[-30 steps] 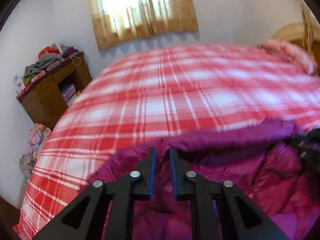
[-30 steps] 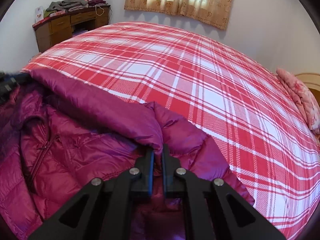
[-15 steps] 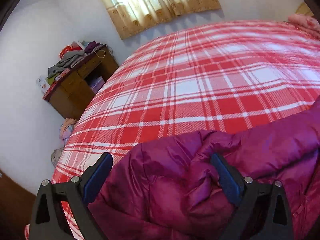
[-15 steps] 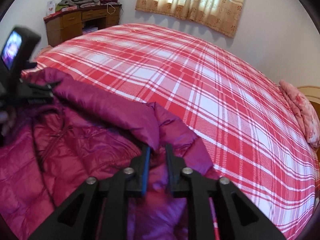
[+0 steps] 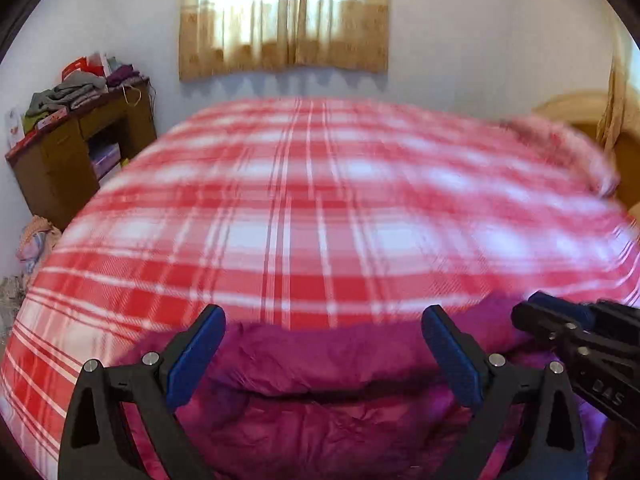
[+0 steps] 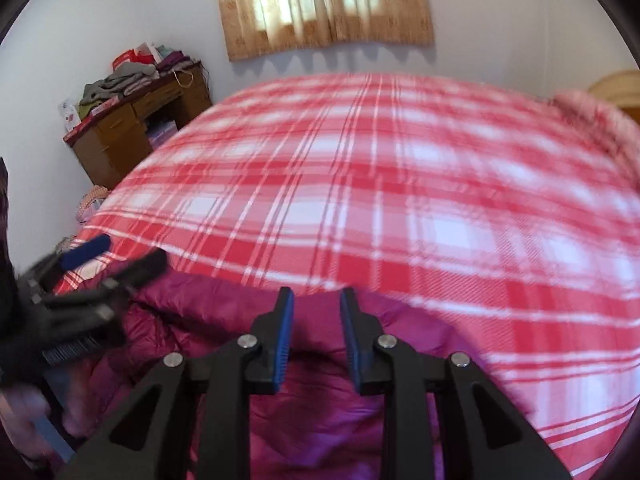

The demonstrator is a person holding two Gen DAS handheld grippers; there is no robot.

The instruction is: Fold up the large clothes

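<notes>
Your left gripper [image 5: 322, 344] stands released; your right gripper [image 6: 316, 334] is opening, clasping nothing. The magenta down jacket [image 5: 320, 420] lies directly beneath both, its folded edge running crosswise between them.

Red plaid bedspread [image 5: 304, 208], curtained window [image 5: 284, 16], cluttered wooden desk [image 5: 76, 156], perhaps a pillow [image 5: 568, 148]

Daylight through curtained window [image 5: 285, 16], blown out at centre. Room evenly bright, soft scalloped shadow on wall under curtain. Both views motion-blurred: plaid bedspread [image 5: 320, 216] smeared, worst at far right. Fisheye bends edges, black vignette in corners.
</notes>
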